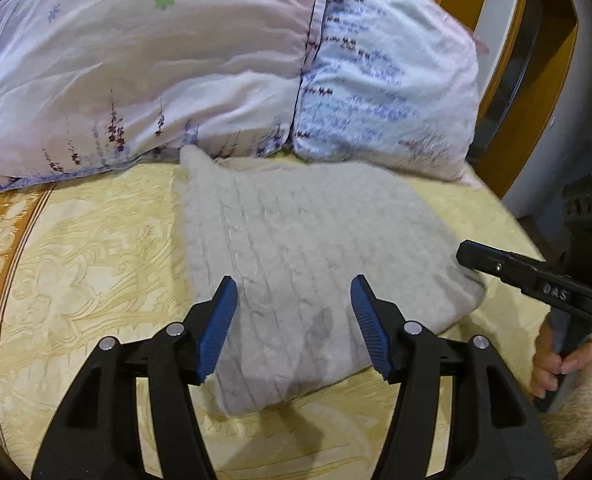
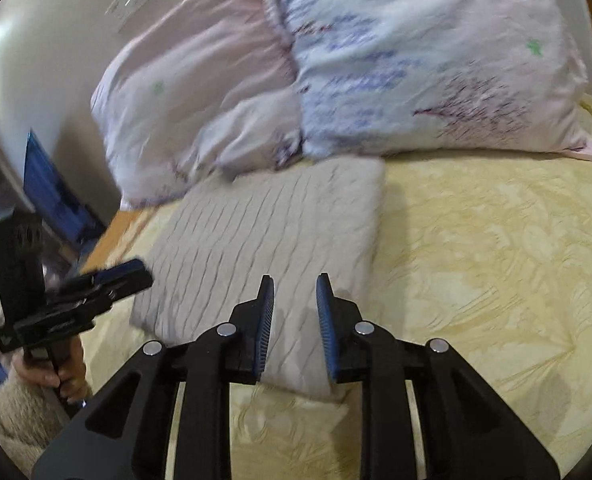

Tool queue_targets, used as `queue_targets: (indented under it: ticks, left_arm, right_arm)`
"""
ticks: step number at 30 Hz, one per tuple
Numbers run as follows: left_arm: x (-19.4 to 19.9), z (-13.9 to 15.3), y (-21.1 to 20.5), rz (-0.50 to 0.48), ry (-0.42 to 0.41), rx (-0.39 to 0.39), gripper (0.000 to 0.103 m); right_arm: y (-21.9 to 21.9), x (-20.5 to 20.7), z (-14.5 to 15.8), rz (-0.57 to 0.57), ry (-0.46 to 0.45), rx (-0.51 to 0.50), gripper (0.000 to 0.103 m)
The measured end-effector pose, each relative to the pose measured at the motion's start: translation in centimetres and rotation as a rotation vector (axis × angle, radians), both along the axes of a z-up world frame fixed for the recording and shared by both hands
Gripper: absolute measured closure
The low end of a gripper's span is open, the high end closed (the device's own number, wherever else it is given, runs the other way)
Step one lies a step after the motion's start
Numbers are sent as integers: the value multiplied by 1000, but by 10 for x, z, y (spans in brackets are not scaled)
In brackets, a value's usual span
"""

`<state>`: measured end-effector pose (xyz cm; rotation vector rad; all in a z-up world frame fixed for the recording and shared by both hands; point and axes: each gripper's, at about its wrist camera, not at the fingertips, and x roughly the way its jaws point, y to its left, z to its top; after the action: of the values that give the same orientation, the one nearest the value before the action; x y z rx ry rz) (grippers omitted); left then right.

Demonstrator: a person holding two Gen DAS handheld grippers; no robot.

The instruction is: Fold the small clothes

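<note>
Folded grey cable-knit sweater (image 1: 303, 264) is laid flat on yellow patterned bedspread (image 1: 88, 264), touching floral pillows (image 1: 176, 72). Left gripper (image 1: 294, 300) is spread wide, empty; right gripper (image 2: 295, 300) is parted narrowly, empty.

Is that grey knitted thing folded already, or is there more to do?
It looks done: the grey sweater lies as a compact folded rectangle on the yellow bedspread, just below the pillows. Nothing is in hand: the left hand-held gripper and right hand-held gripper are both open and empty. No other clothes are visible.
</note>
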<state>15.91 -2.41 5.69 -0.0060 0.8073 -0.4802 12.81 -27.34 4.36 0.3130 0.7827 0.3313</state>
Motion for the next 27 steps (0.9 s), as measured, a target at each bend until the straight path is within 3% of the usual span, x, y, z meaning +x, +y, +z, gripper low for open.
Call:
queue_targets:
  ticks: [3, 7, 9, 11, 18, 24, 27]
  left_arm:
    - [-4, -2, -8, 2, -27, 57, 40]
    - [-10, 0, -7, 3, -32, 51, 39]
    - [-17, 3, -1, 11, -33, 34, 37]
    - [-26, 4, 5, 36, -53, 51, 28]
    - [-49, -9, 25, 111, -29, 84, 11]
    - [-56, -21, 28, 177, -18, 167, 4]
    - [-57, -27, 25, 175, -9, 187, 3]
  right_arm:
    - [10, 9, -19, -12, 78, -66, 79]
    - [10, 6, -14, -42, 67, -59, 76]
    - [8, -2, -8, -62, 39, -51, 46]
    - [5, -17, -1, -98, -10, -63, 29]
    - [15, -42, -4, -162, -47, -155, 6]
    - [35, -48, -13, -199, -38, -280, 1]
    - [39, -47, -20, -203, -10, -289, 1]
